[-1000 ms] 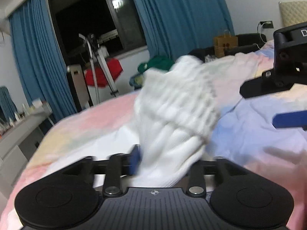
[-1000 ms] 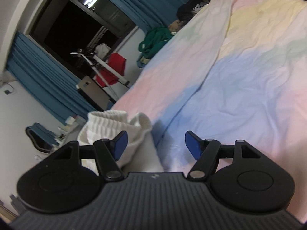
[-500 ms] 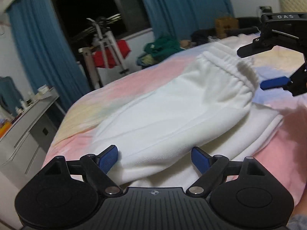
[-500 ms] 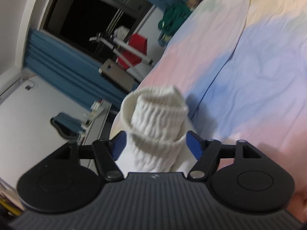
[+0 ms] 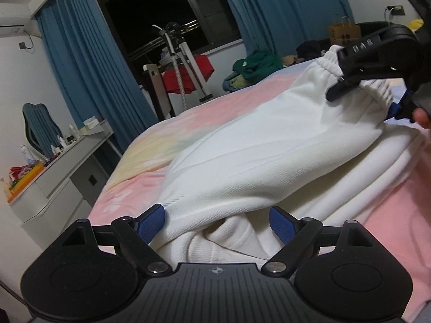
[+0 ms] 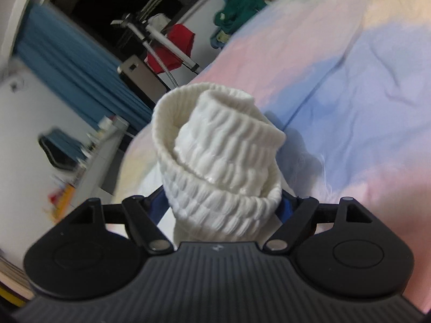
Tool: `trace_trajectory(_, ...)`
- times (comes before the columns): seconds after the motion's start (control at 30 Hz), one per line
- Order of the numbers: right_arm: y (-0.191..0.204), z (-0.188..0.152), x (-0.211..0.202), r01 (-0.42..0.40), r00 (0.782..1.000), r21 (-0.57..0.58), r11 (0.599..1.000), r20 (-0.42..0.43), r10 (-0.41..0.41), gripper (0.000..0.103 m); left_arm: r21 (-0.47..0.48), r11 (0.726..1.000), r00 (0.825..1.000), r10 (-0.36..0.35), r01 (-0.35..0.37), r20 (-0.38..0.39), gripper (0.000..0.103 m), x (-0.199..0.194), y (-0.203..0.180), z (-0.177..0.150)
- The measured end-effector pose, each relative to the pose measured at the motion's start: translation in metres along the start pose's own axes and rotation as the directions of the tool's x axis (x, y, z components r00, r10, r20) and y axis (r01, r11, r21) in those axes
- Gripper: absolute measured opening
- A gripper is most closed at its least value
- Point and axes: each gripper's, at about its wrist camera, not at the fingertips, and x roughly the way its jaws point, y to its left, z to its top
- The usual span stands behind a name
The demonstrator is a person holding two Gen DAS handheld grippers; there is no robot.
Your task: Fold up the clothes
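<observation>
White sweatpants (image 5: 264,161) lie on the pastel bed sheet (image 5: 194,123), one leg lifted toward the right. My left gripper (image 5: 216,222) is open, its blue pads on either side of the white fabric near me without pinching it. My right gripper (image 6: 223,210) is shut on the ribbed elastic cuff (image 6: 218,161), which bunches up between its pads. In the left wrist view the right gripper (image 5: 377,86) holds that cuff raised at the upper right.
A grey desk (image 5: 62,167) with small items stands left of the bed. A tripod stand (image 5: 180,62) with a red cloth, blue curtains (image 5: 89,62) and a green clothes pile (image 5: 256,67) lie beyond the far bed edge.
My left gripper let go of the cuff and pulled back to the near fabric. My right gripper closed on the cuff and lifted it.
</observation>
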Motion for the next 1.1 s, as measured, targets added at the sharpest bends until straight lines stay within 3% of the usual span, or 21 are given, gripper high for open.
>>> trace_trajectory(0.03,0.002,0.000,-0.002,0.012,1.000,-0.023,1.000,0.006,-0.011,0.065,-0.004,1.000,1.000,0.006,-0.006,-0.002,0.087,0.001,0.001,0.000)
trace_trajectory(0.13,0.003,0.001,-0.011,0.004,1.000,-0.027,1.000,0.031,-0.003,0.050,-0.027,0.999,1.000,0.020,-0.020,-0.001,0.087,0.002,0.006,0.000)
trace_trajectory(0.27,0.007,0.001,-0.033,-0.073,0.992,-0.028,0.997,0.099,0.075,0.046,-0.142,0.989,0.999,0.024,-0.031,-0.049,0.090,0.005,0.026,-0.003)
trace_trajectory(0.37,0.014,-0.002,-0.049,-0.109,0.981,-0.072,0.991,0.153,0.119,0.047,-0.307,0.951,0.991,-0.019,-0.022,-0.131,0.093,0.014,0.054,-0.013)
trace_trajectory(0.47,0.013,-0.002,-0.050,-0.092,0.982,-0.079,0.993,0.156,0.103,0.047,-0.462,0.887,0.981,-0.092,0.002,-0.173,0.096,0.021,0.081,-0.027)
trace_trajectory(0.57,0.000,-0.002,-0.044,-0.046,0.992,-0.025,0.999,0.115,0.048,0.047,-0.549,0.835,0.970,-0.155,0.028,-0.188,0.096,0.025,0.098,-0.036)
trace_trajectory(0.67,-0.015,-0.004,-0.040,-0.017,0.998,0.040,0.999,0.064,0.014,0.047,-0.585,0.811,0.969,-0.165,0.028,-0.182,0.096,0.022,0.108,-0.040)
trace_trajectory(0.73,-0.016,-0.006,-0.044,-0.018,0.998,0.047,0.999,0.059,0.015,0.049,-0.592,0.806,0.971,-0.165,0.029,-0.176,0.096,0.018,0.113,-0.042)
trace_trajectory(0.87,-0.007,-0.009,-0.046,0.030,0.998,-0.040,0.999,0.061,-0.027,0.055,-0.639,0.768,0.966,-0.188,0.034,-0.175,0.096,0.015,0.124,-0.048)
trace_trajectory(0.93,-0.013,-0.009,-0.041,0.070,0.997,-0.032,0.997,0.035,-0.069,0.076,-0.665,0.746,0.962,-0.206,0.036,-0.179,0.096,0.017,0.131,-0.050)
trace_trajectory(1.0,-0.023,-0.009,-0.034,0.067,0.998,0.029,0.997,-0.009,-0.067,0.086,-0.681,0.732,0.960,-0.215,0.036,-0.181,0.096,0.017,0.135,-0.053)
trace_trajectory(1.1,-0.039,-0.010,-0.025,0.019,0.998,0.144,0.989,-0.063,-0.009,0.090,-0.693,0.720,0.958,-0.224,0.037,-0.181,0.096,0.020,0.137,-0.053)
